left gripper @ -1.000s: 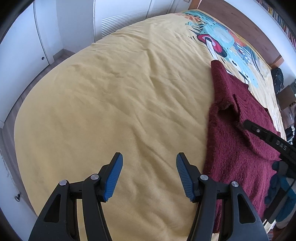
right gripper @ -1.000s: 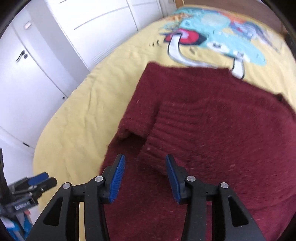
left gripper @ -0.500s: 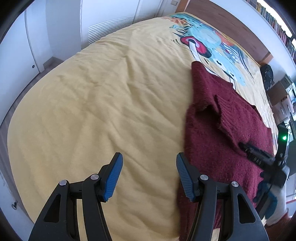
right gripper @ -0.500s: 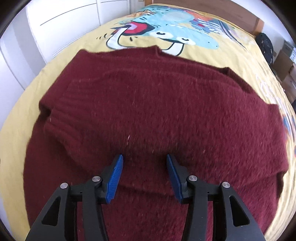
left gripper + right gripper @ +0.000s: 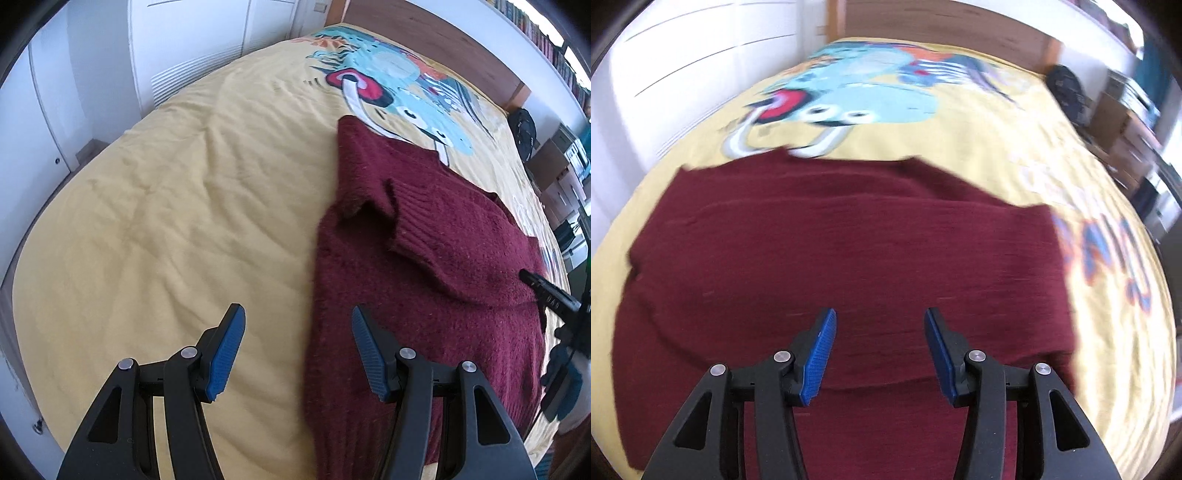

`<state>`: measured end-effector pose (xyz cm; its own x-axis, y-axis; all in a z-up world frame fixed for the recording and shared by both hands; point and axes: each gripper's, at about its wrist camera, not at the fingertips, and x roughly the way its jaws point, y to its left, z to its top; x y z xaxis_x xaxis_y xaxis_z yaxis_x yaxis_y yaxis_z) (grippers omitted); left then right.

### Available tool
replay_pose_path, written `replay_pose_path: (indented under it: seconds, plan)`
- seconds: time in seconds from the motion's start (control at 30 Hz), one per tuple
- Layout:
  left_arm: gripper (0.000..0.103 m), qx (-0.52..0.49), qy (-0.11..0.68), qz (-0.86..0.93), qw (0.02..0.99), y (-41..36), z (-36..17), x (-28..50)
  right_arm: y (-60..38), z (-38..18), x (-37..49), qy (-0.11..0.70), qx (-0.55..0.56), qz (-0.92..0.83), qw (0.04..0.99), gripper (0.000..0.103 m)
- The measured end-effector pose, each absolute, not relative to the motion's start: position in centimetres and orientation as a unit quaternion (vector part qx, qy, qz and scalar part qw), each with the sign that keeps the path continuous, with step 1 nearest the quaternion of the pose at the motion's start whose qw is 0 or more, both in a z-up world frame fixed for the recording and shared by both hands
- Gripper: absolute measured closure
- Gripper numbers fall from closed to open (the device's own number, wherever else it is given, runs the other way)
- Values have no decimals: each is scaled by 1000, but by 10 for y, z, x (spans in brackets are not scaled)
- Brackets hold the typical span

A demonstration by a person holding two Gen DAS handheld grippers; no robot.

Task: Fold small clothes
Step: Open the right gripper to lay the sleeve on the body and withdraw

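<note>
A dark red knitted sweater [image 5: 424, 258] lies flat on a yellow bedspread [image 5: 184, 203], one ribbed sleeve folded across its body. My left gripper [image 5: 297, 350] hovers open over the sweater's left edge, its right pad above the knit and its left pad above bare bedspread. Nothing is between its pads. In the right wrist view the sweater [image 5: 849, 240] fills the middle, blurred by motion. My right gripper [image 5: 879, 350] hangs open above the sweater's body with nothing in it. Its black fingers [image 5: 546, 295] show at the right edge of the left wrist view.
The bedspread carries a colourful cartoon print [image 5: 857, 99] near the wooden headboard [image 5: 424, 33]. White wardrobe doors [image 5: 92, 74] stand along the left of the bed. Shelves and boxes [image 5: 554, 166] line the right side, with a dark round object [image 5: 522, 129] beside them.
Both grippers have swung to the right across the bed. The left one now reaches the sweater's left edge. The right one went from the folded sleeve to the sweater's middle.
</note>
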<state>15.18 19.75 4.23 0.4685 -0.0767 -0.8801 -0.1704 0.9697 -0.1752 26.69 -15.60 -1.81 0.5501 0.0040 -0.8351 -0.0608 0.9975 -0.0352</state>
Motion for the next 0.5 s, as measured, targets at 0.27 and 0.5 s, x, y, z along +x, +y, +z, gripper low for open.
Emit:
replay_pose_path:
  seconds: [0.27,0.5]
  plan:
    - [49,-96,523,24,847,166,35,161,-224,-38,263,490,0,-17,871,52]
    - [49,-96,523,17,847,145,32,162,-228,-64,250,507,18,8,862,47]
